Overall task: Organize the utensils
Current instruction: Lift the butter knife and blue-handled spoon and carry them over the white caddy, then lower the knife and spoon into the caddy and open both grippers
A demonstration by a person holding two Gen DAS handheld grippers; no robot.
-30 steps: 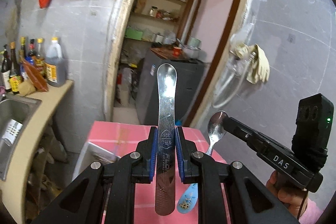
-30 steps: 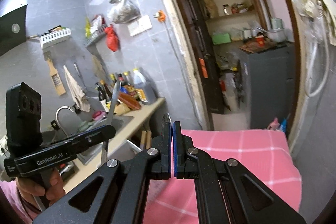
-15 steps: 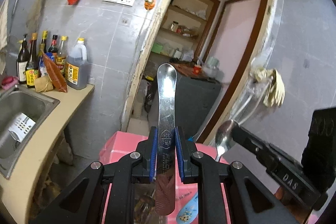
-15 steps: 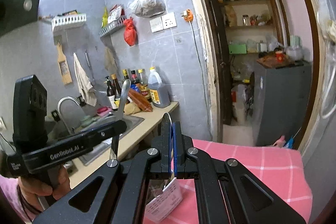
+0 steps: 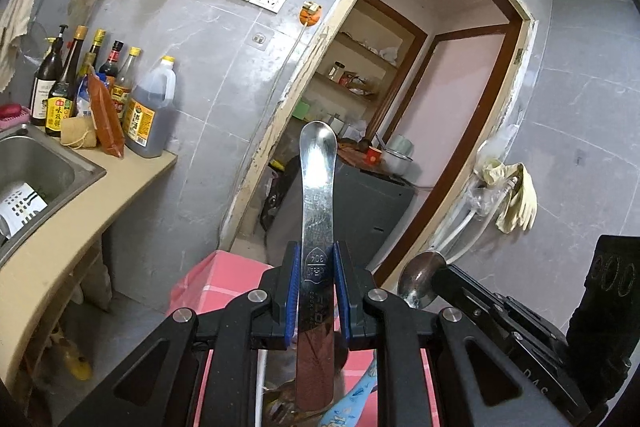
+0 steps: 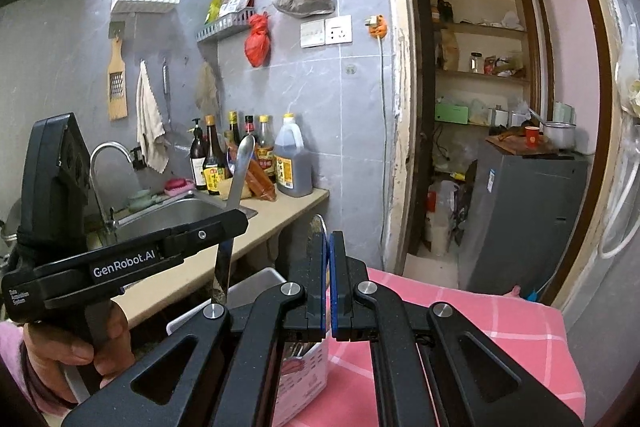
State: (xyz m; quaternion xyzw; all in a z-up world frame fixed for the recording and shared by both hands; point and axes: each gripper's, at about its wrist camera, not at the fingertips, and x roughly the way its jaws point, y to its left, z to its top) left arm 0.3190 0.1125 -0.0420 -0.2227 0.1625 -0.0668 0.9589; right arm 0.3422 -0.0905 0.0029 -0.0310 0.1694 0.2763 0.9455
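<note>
Above the table with the pink checked cloth [image 6: 480,315], I hold one gripper in each hand. My left gripper [image 5: 316,291] is clamped on a long flat stainless-steel utensil handle [image 5: 317,211]; the blue pads [image 5: 293,291] press on its two edges. The rounded end of this handle stands up and points toward the open doorway, and the lower part hangs down behind the black fingers. I cannot tell what kind of utensil it is, because the working end is hidden.

My right gripper [image 6: 328,283] has its jaws together on a thin piece of metal, which I see only edge-on as a narrow arc above the pads. From the left wrist camera this same gripper holds a small metal spoon with a round bowl [image 5: 418,277], bowl upward, and below it a light blue handle with a printed pattern shows. So the right gripper is closed on this spoon.

Under both grippers stands a white plastic perforated basket [image 6: 308,375] on the pink cloth, with some utensils inside, but they are too hidden to name. My left hand [image 6: 76,351], with a pink sleeve at the wrist, grips the black handle of the left gripper.

At the left side are the steel sink [image 6: 188,211], the beige counter [image 5: 72,227] and a row of sauce bottles [image 6: 244,159] against the grey tiled wall.
</note>
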